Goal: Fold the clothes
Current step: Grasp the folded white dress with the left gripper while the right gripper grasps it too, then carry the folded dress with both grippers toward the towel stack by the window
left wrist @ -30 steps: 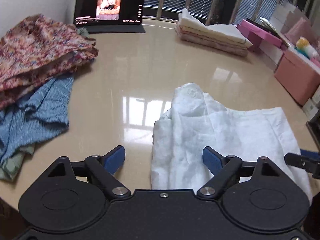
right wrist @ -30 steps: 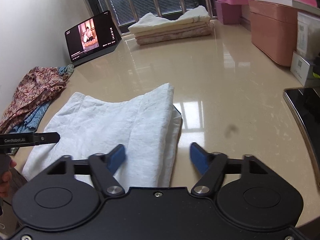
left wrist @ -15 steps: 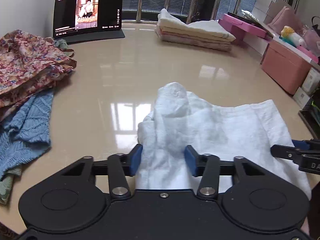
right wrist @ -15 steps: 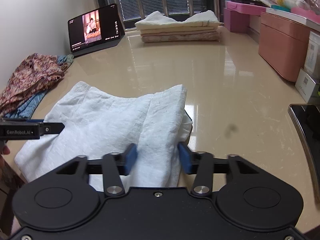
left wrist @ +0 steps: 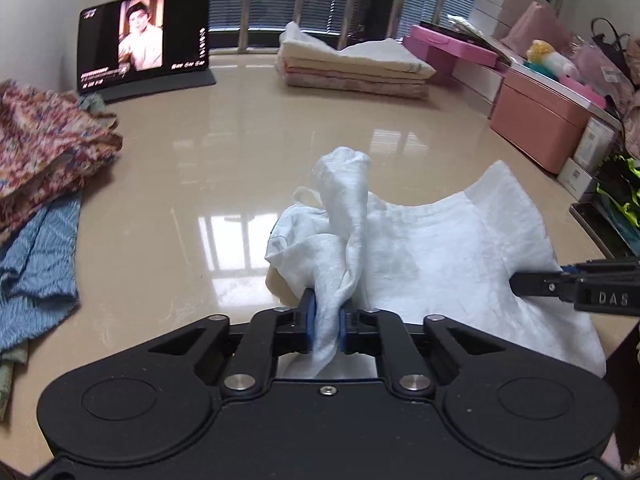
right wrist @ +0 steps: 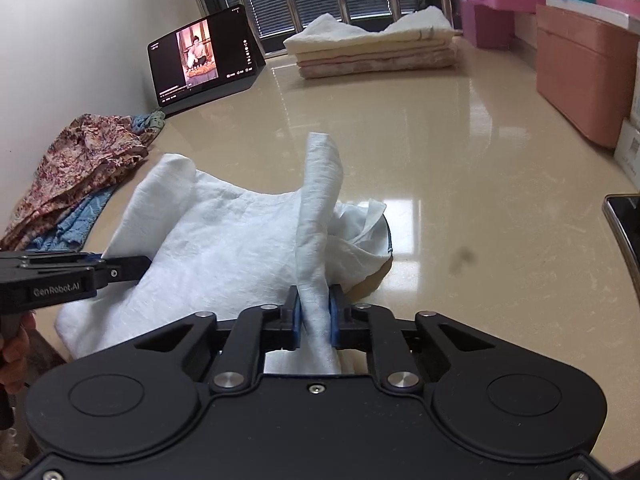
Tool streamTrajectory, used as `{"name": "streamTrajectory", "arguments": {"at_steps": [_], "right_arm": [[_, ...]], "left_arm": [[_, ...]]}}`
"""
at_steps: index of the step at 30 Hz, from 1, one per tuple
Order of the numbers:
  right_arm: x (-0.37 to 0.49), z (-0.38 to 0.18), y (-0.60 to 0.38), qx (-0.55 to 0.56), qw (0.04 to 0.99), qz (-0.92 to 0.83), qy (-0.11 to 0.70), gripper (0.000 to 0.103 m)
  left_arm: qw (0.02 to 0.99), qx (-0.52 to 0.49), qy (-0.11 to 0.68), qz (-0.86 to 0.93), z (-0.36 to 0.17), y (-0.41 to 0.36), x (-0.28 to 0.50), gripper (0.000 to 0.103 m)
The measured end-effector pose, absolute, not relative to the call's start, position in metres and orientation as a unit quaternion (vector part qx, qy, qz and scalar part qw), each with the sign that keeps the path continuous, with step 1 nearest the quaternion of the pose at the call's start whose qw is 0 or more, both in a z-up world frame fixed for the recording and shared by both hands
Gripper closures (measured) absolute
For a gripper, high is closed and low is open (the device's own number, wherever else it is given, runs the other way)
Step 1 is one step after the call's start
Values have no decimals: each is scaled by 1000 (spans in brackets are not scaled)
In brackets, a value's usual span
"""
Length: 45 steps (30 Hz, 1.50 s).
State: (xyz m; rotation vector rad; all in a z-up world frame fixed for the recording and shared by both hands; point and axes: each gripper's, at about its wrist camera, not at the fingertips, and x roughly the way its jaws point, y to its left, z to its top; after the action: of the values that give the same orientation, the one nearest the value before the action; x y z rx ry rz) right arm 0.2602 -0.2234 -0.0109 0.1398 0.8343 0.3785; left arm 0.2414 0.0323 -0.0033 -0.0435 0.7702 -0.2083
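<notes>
A white crumpled garment (left wrist: pixel 440 248) (right wrist: pixel 224 248) lies on the glossy beige table (left wrist: pixel 248 152) near its front edge. My left gripper (left wrist: pixel 326 320) is closing on the garment's left near edge, and the blue pads pinch a bunched fold that stands up between them. At the garment's right near edge my right gripper (right wrist: pixel 314 312) is closing too, its pads pressing a raised ridge of cloth. Each gripper shows at the side of the other's view.
A floral cloth (left wrist: pixel 44 140) over a blue cloth (left wrist: pixel 36 264) lies at the left. A tablet (left wrist: pixel 144 40) playing video stands at the back left, a stack of folded cloths (left wrist: pixel 352 68) at the back. Pink boxes (left wrist: pixel 536 128) line the right edge; a dark tray (right wrist: pixel 624 220) sits right.
Both grippers went from wide open to pinched on the white garment's near edge. The cloth now bunches up into a ridge between each pair of pads.
</notes>
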Motion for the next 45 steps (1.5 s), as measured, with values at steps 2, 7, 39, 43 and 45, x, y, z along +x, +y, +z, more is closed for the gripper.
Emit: {"name": "streamTrajectory", "arguments": {"at_steps": [2, 7, 39, 43, 45], "right_arm": [[260, -10, -225, 76, 894, 185, 402, 92], [257, -6, -229, 92, 897, 183, 391, 92], [257, 41, -235, 103, 917, 216, 320, 92], [264, 58, -234, 102, 921, 226, 301, 92], [271, 70, -234, 100, 924, 231, 288, 92]], "left_arm": [[923, -22, 368, -105, -2, 31, 239, 95], [927, -28, 361, -104, 2, 32, 234, 95], [950, -30, 291, -106, 50, 26, 227, 99], [955, -38, 274, -105, 67, 29, 238, 99], [959, -38, 260, -105, 81, 30, 247, 99]]}}
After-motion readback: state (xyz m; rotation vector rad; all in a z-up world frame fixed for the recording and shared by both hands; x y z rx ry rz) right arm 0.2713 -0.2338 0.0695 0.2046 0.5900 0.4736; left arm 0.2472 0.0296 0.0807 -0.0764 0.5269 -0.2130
